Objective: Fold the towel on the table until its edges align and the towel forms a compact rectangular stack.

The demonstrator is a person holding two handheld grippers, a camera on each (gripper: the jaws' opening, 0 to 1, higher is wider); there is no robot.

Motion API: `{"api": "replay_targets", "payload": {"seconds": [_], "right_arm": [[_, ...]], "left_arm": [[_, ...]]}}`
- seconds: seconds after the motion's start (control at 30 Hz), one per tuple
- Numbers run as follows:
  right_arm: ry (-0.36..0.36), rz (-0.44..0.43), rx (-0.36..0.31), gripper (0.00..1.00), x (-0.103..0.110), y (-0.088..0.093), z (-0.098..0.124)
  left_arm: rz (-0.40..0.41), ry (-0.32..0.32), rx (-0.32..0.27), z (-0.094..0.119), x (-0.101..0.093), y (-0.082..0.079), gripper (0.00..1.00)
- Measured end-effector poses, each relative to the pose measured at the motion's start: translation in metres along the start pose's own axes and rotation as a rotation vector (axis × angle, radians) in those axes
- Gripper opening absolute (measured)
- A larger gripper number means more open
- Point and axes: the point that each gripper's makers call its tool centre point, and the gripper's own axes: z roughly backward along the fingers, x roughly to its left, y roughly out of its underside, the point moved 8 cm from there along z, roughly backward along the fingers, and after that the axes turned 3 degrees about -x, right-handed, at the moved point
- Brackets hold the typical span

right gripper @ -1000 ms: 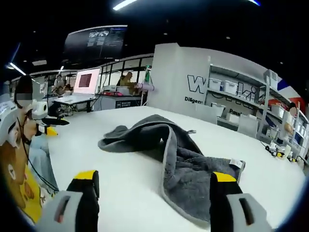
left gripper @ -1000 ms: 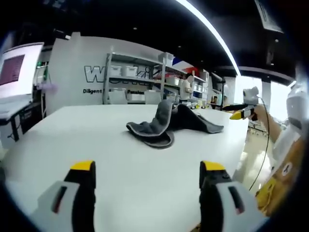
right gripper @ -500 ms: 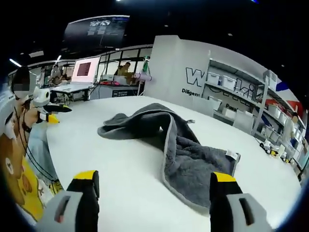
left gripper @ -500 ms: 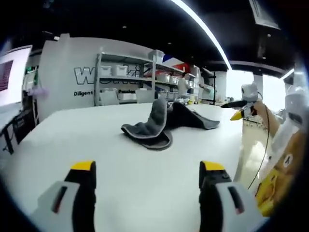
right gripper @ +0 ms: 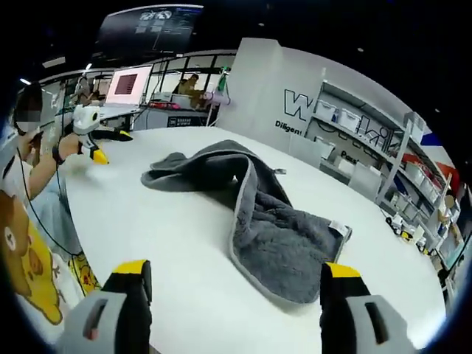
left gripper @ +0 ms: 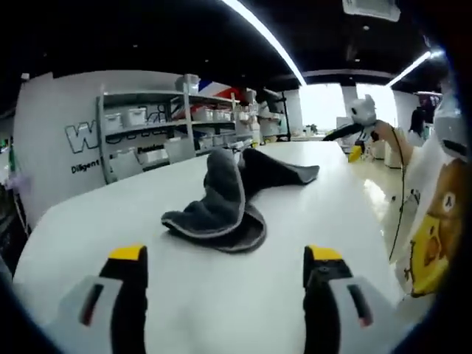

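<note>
Both cameras have swung since a second ago, so the towel (right gripper: 254,214) is now sitting closer and more centred, though it's lying rumpled just as it was. It's stretching long-ways across the middle of the white table (right gripper: 169,243), well in from the edges. In the right gripper view its long axis is running from a bunched, humped end at upper left down to a flatter end with a small white tag, pointing toward the right jaw. In the left gripper view the towel (left gripper: 225,203) is curling near a heap, with its far end reaching toward the table's far edge. The left gripper (left gripper: 225,258) and the right gripper (right gripper: 236,276) are both hanging over the near edge, jaws spread wide, gripping nothing. Shelves (right gripper: 361,140) are lining the back wall.
</note>
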Motion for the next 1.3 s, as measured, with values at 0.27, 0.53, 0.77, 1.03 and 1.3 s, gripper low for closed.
{"api": "replay_targets", "payload": {"seconds": [0.27, 0.53, 0.77, 1.03, 1.3], "right_arm": [[0.012, 0.0, -0.001, 0.98, 0.0, 0.0, 0.01], [0.006, 0.006, 0.001, 0.97, 0.002, -0.002, 0.011], [-0.002, 0.014, 0.002, 0.97, 0.006, -0.004, 0.013], [0.008, 0.013, -0.001, 0.96, 0.004, -0.003, 0.015], [0.009, 0.005, -0.006, 0.96, 0.002, -0.002, 0.014]], "left_arm": [[-0.033, 0.131, 0.001, -0.043, 0.006, -0.002, 0.86], [-0.055, 0.182, 0.022, -0.072, 0.021, 0.003, 0.79], [-0.088, 0.197, 0.05, -0.086, 0.021, 0.013, 0.64], [-0.09, 0.221, 0.063, -0.094, 0.019, 0.023, 0.46], [-0.115, 0.247, 0.072, -0.094, 0.009, 0.019, 0.28]]}}
